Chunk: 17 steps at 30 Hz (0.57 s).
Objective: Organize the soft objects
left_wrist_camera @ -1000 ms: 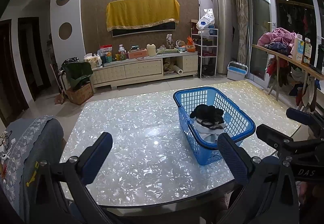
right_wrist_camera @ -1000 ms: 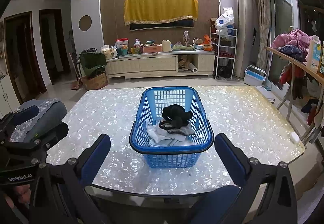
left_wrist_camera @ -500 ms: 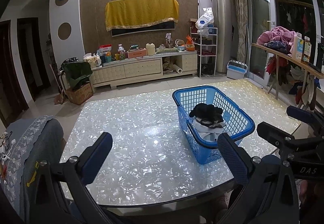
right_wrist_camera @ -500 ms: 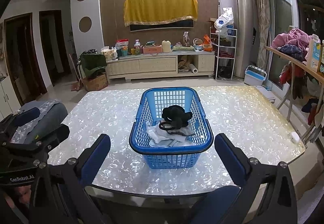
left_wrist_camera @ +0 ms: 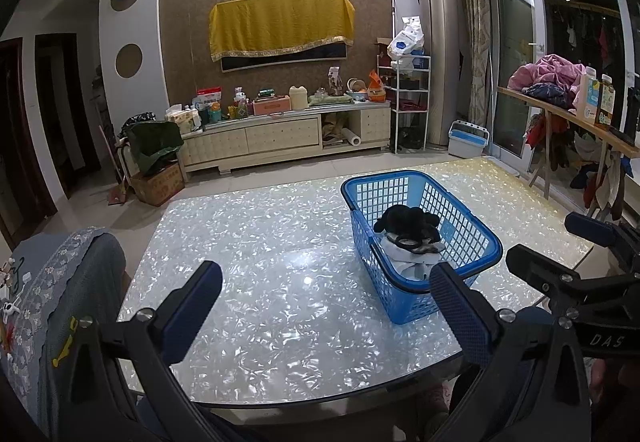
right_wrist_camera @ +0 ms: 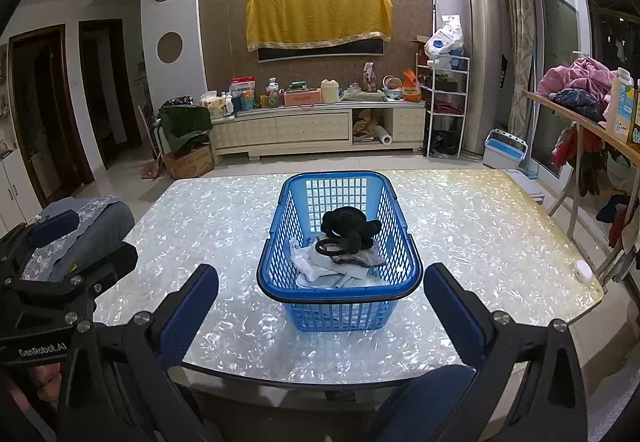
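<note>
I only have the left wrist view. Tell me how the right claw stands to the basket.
Observer: The right claw is open, and the basket is centred ahead between its fingers.
Operator: Report anything on the table's right side.
Observer: A small white disc lies near the right edge of the table.
Operator: Describe what's under the black toy.
Observer: The black toy sits on crumpled white cloths piled toward the basket's near end.
</note>
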Motion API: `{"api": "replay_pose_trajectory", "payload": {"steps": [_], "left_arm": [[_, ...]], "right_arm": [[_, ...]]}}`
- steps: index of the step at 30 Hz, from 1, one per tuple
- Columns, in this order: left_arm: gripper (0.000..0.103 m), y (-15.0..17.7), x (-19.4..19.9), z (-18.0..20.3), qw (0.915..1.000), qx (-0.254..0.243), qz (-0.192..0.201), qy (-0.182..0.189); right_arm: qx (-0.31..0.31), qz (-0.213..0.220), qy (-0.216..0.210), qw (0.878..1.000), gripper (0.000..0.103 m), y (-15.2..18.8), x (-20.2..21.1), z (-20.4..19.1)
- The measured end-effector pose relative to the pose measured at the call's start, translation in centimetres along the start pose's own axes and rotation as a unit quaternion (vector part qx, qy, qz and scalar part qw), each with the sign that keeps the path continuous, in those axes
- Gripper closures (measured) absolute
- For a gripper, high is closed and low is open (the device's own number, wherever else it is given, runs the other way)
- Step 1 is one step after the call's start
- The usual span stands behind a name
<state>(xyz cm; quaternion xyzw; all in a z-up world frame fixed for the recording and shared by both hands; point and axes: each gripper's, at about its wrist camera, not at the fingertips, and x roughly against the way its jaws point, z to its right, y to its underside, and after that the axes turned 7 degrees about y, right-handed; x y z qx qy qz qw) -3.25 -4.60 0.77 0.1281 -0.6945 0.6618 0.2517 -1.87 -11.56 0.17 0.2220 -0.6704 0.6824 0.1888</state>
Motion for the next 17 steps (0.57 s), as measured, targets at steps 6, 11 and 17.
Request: {"api": "replay_pose_trajectory", "payload": {"steps": [6, 11, 17], "left_arm": [[0.000, -0.03, 0.00, -0.02, 1.0000, 0.000, -0.001, 0.000], [0.000, -0.02, 0.00, -0.01, 1.0000, 0.000, 0.000, 0.000], [0.000, -0.09, 0.08, 0.03, 1.0000, 0.001, -0.001, 0.001]], "right_arm": [[0.001, 0.001, 0.000, 1.000, 0.000, 0.07, 0.10, -0.12], [0.000, 0.001, 0.000, 1.000, 0.000, 0.03, 0.16, -0.17], [0.000, 0.001, -0.001, 1.000, 0.000, 0.11, 0.27, -0.28]]}}
